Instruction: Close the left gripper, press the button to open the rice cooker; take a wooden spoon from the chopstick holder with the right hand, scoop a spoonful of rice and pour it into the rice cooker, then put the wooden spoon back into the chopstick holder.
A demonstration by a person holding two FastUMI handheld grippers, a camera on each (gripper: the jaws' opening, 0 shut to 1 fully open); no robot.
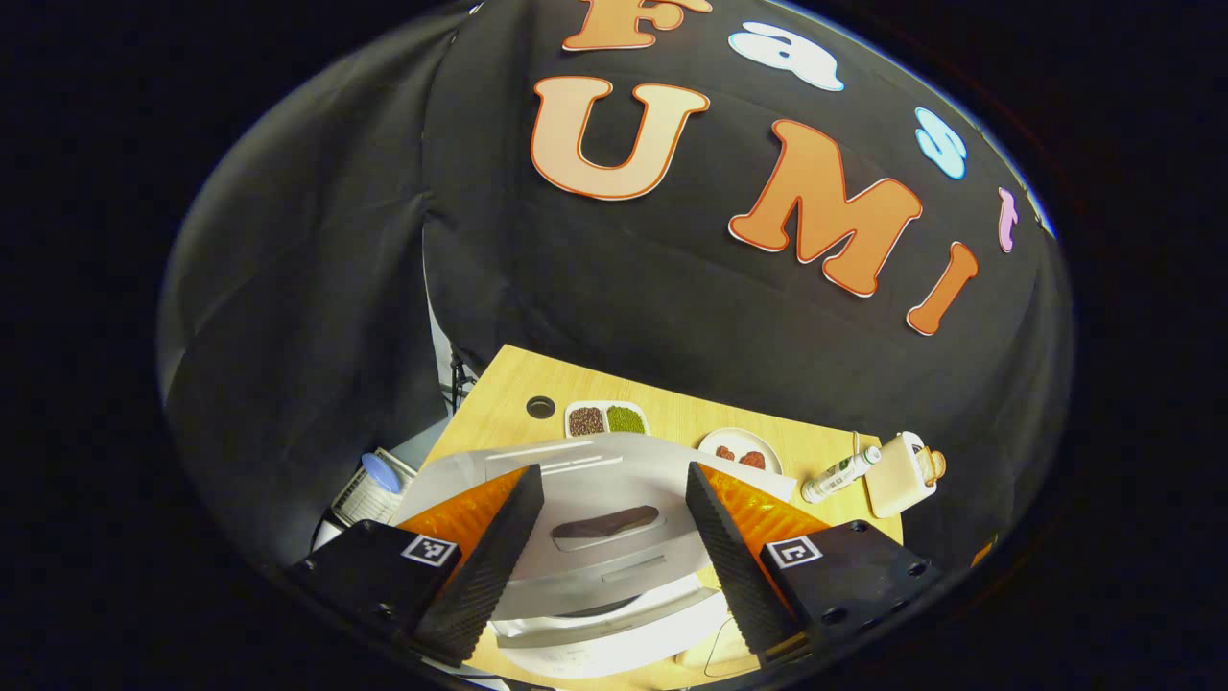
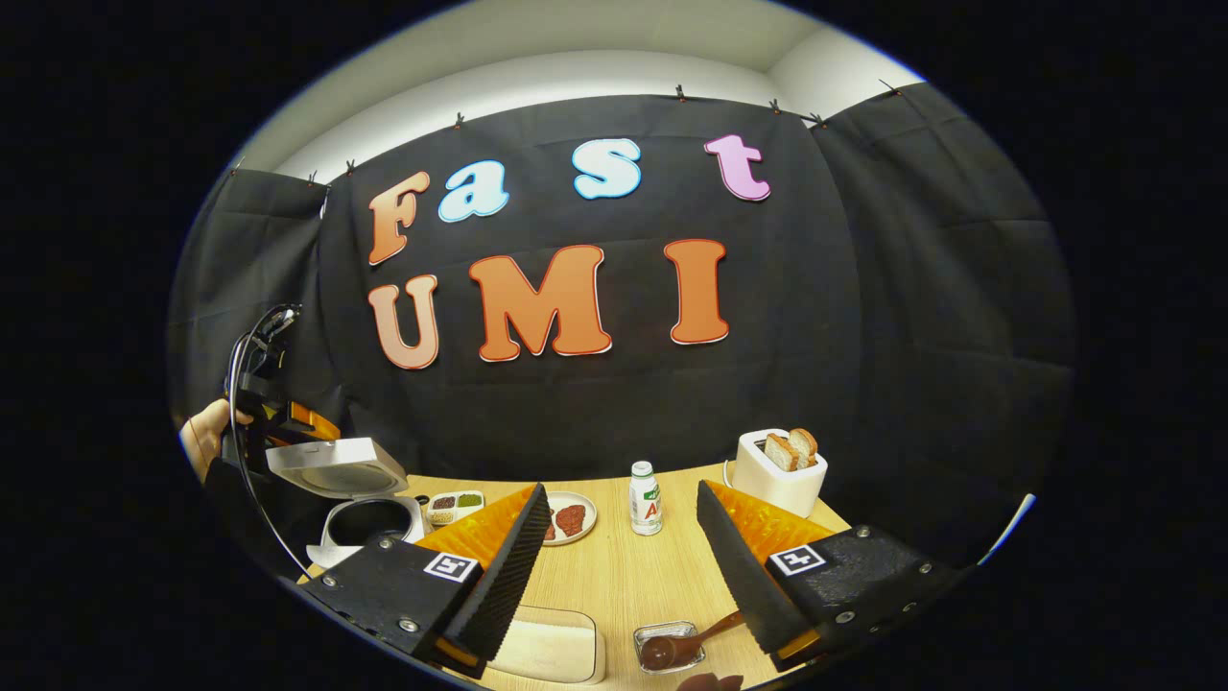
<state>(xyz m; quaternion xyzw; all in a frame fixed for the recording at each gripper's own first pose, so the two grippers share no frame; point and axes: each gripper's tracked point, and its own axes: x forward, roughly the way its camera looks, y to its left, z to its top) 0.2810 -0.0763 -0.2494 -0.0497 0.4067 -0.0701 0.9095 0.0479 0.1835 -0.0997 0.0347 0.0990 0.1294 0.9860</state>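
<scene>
1. Wooden desk (image 2: 624,576) carries the rice cooker (image 2: 369,523) at its left edge; the lid (image 2: 336,465) is already up and the pot is exposed.
2. Left claw (image 1: 614,537) is spread, hovering just above the raised lid, gripping nothing.
3. Right claw (image 2: 614,566) is also spread and empty, over the front edge of the desk. A wooden spoon (image 2: 686,643) lies in a small glass dish (image 2: 669,646) just below it.
4. Risk, in my judgement: the spoon handle is low and slanted, so a crooked pinch could tip the dish or let the spoon slip.
</scene>
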